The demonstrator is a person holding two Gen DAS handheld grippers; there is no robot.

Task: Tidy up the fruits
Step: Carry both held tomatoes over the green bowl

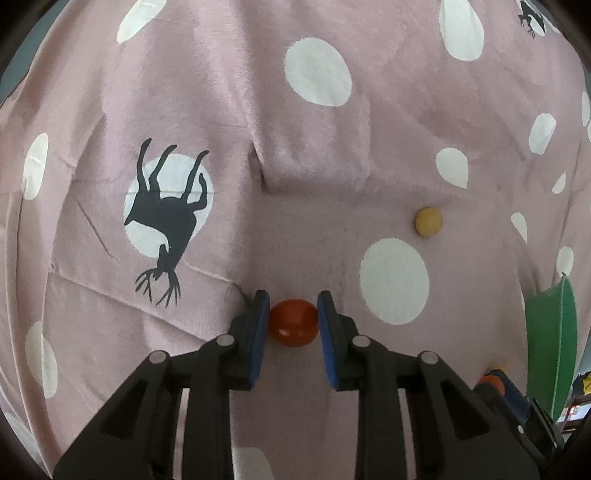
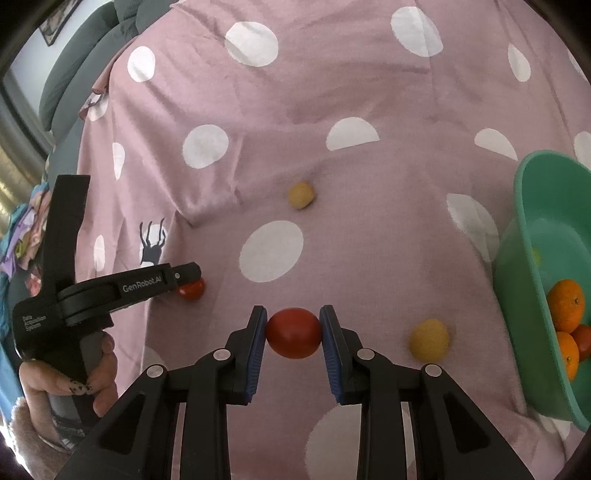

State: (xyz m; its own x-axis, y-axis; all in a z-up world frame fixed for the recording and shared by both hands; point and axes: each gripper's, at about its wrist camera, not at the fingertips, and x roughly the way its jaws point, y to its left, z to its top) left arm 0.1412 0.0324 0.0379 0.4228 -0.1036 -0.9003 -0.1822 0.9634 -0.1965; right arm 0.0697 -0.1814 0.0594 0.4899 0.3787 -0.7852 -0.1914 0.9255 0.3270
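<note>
— What kind of place is this?
— A home. A soft pink cloth (image 2: 332, 92) with white dots and deer lies spread out like a bed cover.
— Anything else?
— A gray cushion (image 2: 74, 62) at ten o'clock, and a framed picture (image 2: 59, 18) above it.

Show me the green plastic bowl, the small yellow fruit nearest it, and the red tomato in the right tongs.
Green plastic bowl (image 2: 524, 280): right wrist view, outer wall.
Small yellow fruit (image 2: 429, 345): right wrist view, middle.
Red tomato (image 2: 293, 333): right wrist view, middle.
</note>
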